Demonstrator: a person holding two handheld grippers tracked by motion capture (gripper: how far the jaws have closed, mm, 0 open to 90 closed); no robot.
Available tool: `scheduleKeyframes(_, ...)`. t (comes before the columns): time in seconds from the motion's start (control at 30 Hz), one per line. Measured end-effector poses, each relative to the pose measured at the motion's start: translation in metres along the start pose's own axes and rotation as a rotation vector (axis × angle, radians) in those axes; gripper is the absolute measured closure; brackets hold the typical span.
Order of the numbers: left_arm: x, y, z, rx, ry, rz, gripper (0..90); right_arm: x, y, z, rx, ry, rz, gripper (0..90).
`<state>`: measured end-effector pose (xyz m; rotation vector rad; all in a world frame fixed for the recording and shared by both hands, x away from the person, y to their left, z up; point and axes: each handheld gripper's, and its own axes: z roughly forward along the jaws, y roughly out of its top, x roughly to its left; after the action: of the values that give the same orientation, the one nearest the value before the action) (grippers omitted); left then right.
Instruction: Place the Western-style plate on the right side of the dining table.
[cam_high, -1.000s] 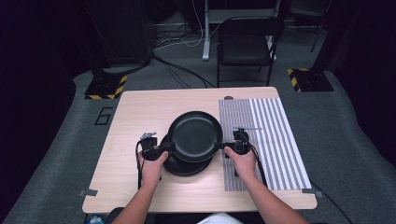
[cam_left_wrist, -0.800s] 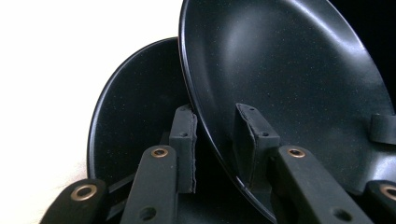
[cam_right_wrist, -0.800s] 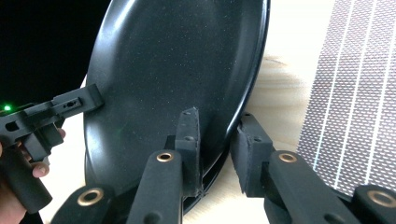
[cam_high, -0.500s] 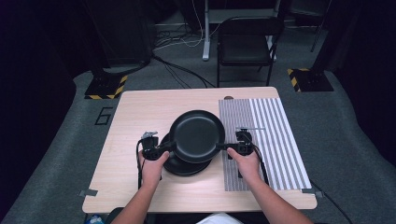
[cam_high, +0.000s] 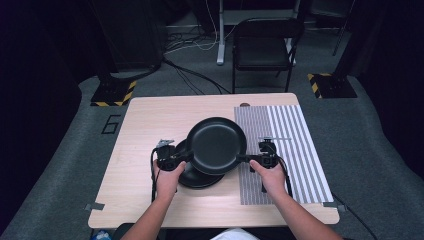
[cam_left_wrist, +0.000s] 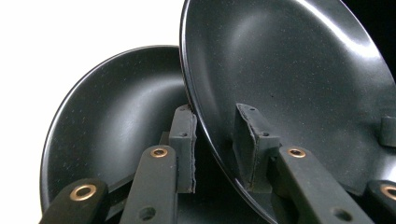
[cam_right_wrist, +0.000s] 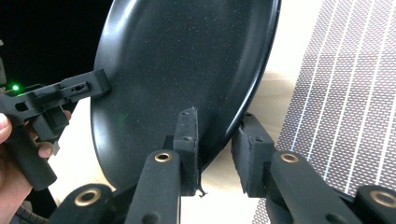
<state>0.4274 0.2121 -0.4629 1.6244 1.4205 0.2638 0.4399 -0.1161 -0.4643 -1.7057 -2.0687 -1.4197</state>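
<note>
- Left gripper (cam_high: 186, 159) and right gripper (cam_high: 248, 160) each pinched opposite rims of the top plate (cam_high: 216, 145), jaws narrow, balancing it.
- Held above lower plate (cam_high: 192, 176) near the tabletop (cam_high: 145, 130) front edge.

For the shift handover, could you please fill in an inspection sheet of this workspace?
Surface: wooden table with a striped mat on its right side.
Job's things: top plate, black, held at both rims above a second plate on the table.
Clutter: nothing seen.
Grippers: left gripper and right gripper each shut on the top plate's rim.
Cables: one cable trails from the left gripper; floor cables behind the table.
Surroundings: chair, hazard-striped stand bases.
</note>
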Motion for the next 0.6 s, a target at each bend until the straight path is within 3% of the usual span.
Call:
scheduleKeyframes(0.3,-0.009,0.005,0.000,-0.009,-0.004,0.013,69.5,-0.001,0.001,-0.011,-0.017,0.015,-0.023,71.9)
scheduleKeyframes(0.6,-0.016,0.008,0.001,-0.008,-0.005,0.028,69.5,-0.006,0.003,-0.016,-0.016,0.026,-0.012,71.8)
